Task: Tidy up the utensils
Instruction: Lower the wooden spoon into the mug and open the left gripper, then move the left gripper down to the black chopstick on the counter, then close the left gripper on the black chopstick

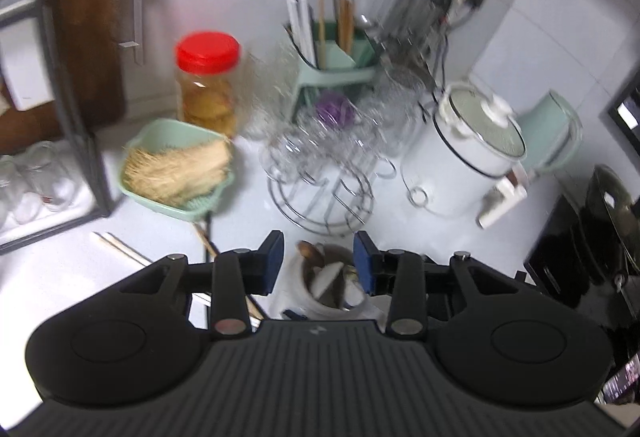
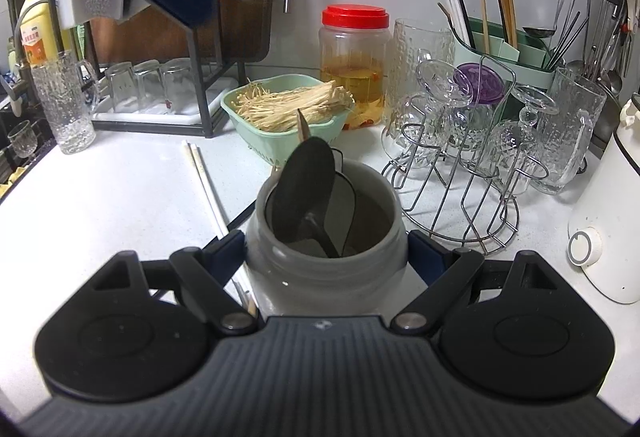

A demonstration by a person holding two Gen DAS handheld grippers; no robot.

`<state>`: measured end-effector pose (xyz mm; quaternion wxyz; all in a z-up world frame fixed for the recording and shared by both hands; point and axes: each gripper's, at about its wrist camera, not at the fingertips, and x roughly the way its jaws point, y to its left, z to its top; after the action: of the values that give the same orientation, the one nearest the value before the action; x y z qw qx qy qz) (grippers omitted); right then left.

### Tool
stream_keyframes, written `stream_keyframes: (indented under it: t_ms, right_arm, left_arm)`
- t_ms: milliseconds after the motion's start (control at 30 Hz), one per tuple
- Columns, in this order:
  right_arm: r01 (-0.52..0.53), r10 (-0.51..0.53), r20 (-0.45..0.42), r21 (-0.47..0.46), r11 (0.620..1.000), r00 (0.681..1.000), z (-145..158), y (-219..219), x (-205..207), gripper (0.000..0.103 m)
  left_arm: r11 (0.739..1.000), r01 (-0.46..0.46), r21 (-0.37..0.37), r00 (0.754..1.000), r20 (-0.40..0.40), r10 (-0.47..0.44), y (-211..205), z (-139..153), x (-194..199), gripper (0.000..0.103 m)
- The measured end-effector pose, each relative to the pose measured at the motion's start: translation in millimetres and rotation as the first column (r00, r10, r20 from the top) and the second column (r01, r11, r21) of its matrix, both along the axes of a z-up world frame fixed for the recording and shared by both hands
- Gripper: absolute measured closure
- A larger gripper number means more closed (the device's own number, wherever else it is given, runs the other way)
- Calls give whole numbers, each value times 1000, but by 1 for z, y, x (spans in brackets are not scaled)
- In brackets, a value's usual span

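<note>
Where chopsticks (image 2: 204, 181) lie, basket (image 2: 256, 141) flanks crock (image 2: 324, 269)

From where I sit, the white counter (image 2: 120, 205) is crowded at the back. A clear jar with a red lid (image 2: 355, 65) stands against the wall, and just in front of it a pale green basket (image 2: 280, 145) holds a heap of enoki mushrooms (image 2: 288, 105). To the right a wire stand (image 2: 460, 205) carries upturned glasses — a purple lid (image 2: 478, 83) shows behind them. At the far right I see a white cooker (image 2: 612, 221) with a round dial. On the left, a dark rack (image 2: 200, 105) shelters more upturned glasses, a tall textured glass (image 2: 64, 105) in front — and a yellow bottle (image 2: 38, 33) behind.
</note>
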<state>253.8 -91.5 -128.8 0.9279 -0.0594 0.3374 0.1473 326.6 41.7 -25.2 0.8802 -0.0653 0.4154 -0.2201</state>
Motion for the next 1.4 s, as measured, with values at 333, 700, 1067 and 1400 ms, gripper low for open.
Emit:
stream_keyframes:
  t_ms: [333,700,1067,1400]
  right_arm:
    - [-10,10,-39,-9,1000,999,3,0,3,14]
    - [-10,6,-93,-38,999,996,8,3,6,14]
    - [16,-20,-108,-40,999,994,10,-5,-7,14]
    - [32,-36,-104,-37,999,994,9,-11,-18,14]
  left_arm:
    - [975,-223,16,973,-51,223,60,-51,-33,60]
    - [973,-222,67,948,-216,232,64,-163,-57,81]
    - [978,-158,134,966,-182,181,47,-187,-40,96]
    - [967,-188,172,953,-205,222,43,-185,-45,100]
